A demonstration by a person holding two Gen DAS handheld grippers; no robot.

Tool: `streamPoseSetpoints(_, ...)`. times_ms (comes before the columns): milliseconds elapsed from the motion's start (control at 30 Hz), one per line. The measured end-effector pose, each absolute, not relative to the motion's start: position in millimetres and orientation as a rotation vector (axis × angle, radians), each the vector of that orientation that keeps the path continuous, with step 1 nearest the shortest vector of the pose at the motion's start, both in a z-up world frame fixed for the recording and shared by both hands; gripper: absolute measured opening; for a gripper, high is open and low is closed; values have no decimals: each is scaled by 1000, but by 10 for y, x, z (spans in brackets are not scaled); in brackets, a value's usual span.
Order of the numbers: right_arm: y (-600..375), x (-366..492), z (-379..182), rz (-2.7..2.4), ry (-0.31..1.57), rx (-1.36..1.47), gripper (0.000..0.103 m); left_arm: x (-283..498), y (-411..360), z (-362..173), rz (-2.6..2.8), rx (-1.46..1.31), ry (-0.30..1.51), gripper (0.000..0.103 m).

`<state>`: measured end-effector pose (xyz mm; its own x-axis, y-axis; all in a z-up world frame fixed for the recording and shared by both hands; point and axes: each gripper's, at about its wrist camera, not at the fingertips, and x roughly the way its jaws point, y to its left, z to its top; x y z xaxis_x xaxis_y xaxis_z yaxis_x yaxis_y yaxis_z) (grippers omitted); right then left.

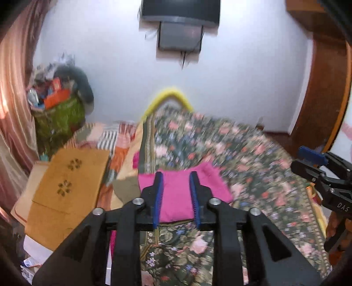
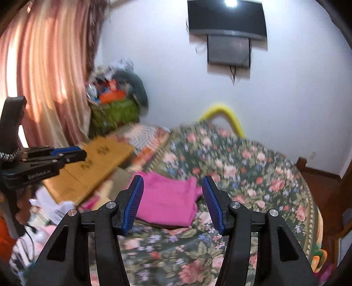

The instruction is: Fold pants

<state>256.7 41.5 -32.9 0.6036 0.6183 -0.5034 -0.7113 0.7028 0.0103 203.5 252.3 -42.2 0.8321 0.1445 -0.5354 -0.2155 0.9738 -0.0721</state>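
Left wrist view: left hand-held gripper spread, nothing between its blue pads, held above the bed. Pink pants lie folded into a compact stack on the floral bedspread, showing through the gap between the fingers. Right hand-held gripper enters at the right edge, side-on, apart from the pants; can't tell its opening here. Brown cardboard box sits left of the pants, green bag of clutter in the corner, TV on the wall. Frame blurred.

Right wrist view: right hand-held gripper spread wide, holding nothing. Pants lie on the bedspread ahead, between the fingers but not touched. Left hand-held gripper at the left edge, side-on, over the box, well apart from the pants. Pink curtain behind it.
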Motion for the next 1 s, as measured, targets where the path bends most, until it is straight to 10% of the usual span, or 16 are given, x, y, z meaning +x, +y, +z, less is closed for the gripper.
streamPoseSetpoints(533,-213,775,521,879,168,-80,52,3,1662,433,216,-48,241,32)
streamPoseSetpoints(733,-260,480,461,865,126,-69,53,-390,1506,393,214,-47,189,61)
streamPoseSetpoints(1000,-336,369,443,831,118,-35,90,-649,1424,381,240,-36,126,101)
